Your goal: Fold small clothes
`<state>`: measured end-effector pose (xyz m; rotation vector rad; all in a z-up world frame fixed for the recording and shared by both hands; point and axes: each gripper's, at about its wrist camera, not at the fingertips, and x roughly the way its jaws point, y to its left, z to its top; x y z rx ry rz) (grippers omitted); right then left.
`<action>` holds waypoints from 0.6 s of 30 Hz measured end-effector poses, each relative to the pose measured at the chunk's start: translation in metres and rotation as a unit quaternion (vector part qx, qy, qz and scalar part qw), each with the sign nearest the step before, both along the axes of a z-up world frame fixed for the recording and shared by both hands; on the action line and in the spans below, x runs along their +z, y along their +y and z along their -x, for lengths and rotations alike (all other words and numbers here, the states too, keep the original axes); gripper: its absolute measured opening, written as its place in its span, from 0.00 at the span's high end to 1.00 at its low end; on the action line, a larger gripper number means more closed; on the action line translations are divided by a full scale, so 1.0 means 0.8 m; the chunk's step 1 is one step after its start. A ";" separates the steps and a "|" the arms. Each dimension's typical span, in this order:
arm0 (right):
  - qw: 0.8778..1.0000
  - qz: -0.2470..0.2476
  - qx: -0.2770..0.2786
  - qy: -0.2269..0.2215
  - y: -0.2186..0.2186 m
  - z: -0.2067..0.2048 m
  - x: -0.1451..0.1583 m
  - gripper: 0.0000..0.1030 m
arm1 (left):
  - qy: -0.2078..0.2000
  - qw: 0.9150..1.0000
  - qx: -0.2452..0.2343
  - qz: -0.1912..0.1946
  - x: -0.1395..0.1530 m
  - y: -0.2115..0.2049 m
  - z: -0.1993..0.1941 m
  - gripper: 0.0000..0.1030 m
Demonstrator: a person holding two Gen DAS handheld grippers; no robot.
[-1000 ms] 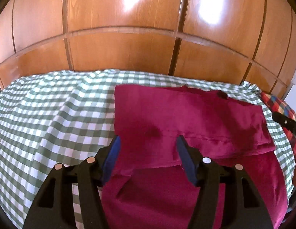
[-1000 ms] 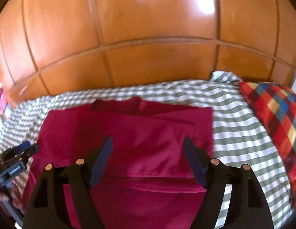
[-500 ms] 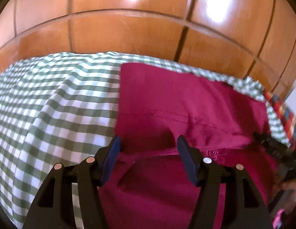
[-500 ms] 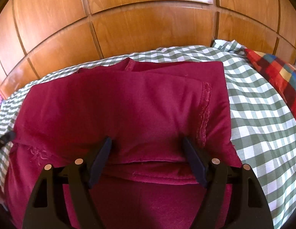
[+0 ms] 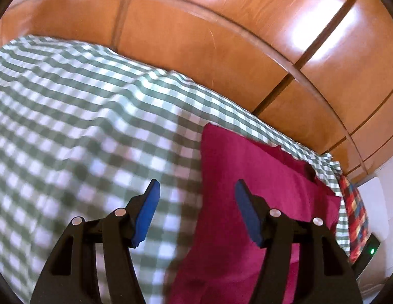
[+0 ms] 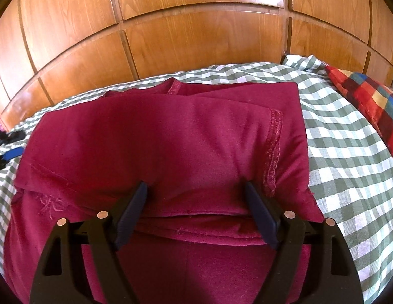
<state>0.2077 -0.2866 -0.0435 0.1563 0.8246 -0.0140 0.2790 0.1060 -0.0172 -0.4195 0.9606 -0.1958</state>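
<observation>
A maroon garment (image 6: 158, 139) lies folded on the green-checked bedsheet (image 6: 348, 164), its hemmed sleeve laid across the top. My right gripper (image 6: 195, 186) is low over the garment's near fold. Its jaws are opening, with fabric bunched between the dark blue pads. My left gripper (image 5: 196, 185) hangs open at the garment's (image 5: 247, 202) left edge. One of its pads is over the sheet (image 5: 82, 139) and the other over the cloth, and it grips nothing. In the right wrist view the left gripper (image 6: 11, 144) shows at the far left.
A glossy wooden headboard (image 6: 196, 38) runs along the back of the bed. A red, blue and yellow checked pillow (image 6: 369, 101) lies at the right end. Bare sheet stretches to the left of the garment.
The left gripper slid left off the garment to its left edge and rolled. The right gripper sank close onto the folded cloth, and its jaws widened a little.
</observation>
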 end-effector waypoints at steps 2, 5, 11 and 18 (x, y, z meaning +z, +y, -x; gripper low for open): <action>1.000 -0.001 0.000 0.000 0.000 0.000 0.000 0.23 | 0.008 1.000 -0.006 0.005 -0.006 -0.009 -0.016 0.42; 1.000 -0.002 0.000 -0.001 -0.001 0.000 -0.001 0.23 | 0.011 0.999 -0.031 0.017 -0.009 -0.032 -0.033 0.69; 1.000 0.004 0.000 0.000 0.002 -0.002 -0.002 0.21 | -0.053 0.993 -0.016 -0.100 0.014 -0.077 -0.021 0.90; 1.000 0.007 0.000 -0.001 0.003 -0.002 -0.004 0.21 | -0.028 0.972 -0.012 -0.232 -0.023 -0.111 -0.031 0.73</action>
